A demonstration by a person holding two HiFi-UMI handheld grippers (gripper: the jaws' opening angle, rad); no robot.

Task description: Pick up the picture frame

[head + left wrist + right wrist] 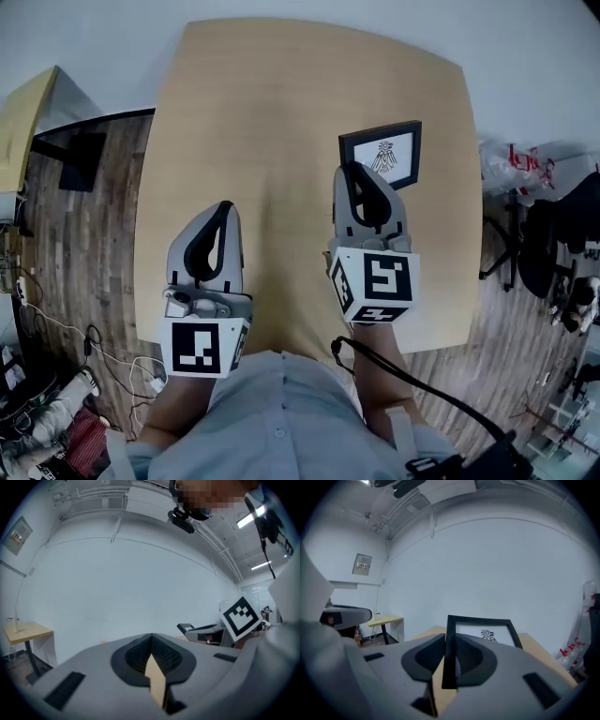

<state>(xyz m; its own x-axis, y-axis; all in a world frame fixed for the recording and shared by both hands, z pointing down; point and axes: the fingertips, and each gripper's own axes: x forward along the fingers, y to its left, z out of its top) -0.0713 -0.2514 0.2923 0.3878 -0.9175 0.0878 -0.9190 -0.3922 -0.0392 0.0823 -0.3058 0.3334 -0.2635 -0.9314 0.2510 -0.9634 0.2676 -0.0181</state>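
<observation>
The picture frame (380, 155) is black with a white print and a small dark emblem. My right gripper (349, 173) is shut on the frame's left edge and holds it above the wooden table (262, 112). In the right gripper view the frame (483, 632) stands to the right of the jaws, and its left bar runs down between the pads of the right gripper (450, 644). My left gripper (223, 208) hovers over the table's near left part, well apart from the frame. In its own view the left gripper (151, 641) has its pads together with nothing between them.
A small yellow side table (23, 122) stands at the far left. Cables and clutter (56, 375) lie on the wood floor at the lower left. A plastic bag (516, 169) and dark chairs (553, 244) sit to the right of the table.
</observation>
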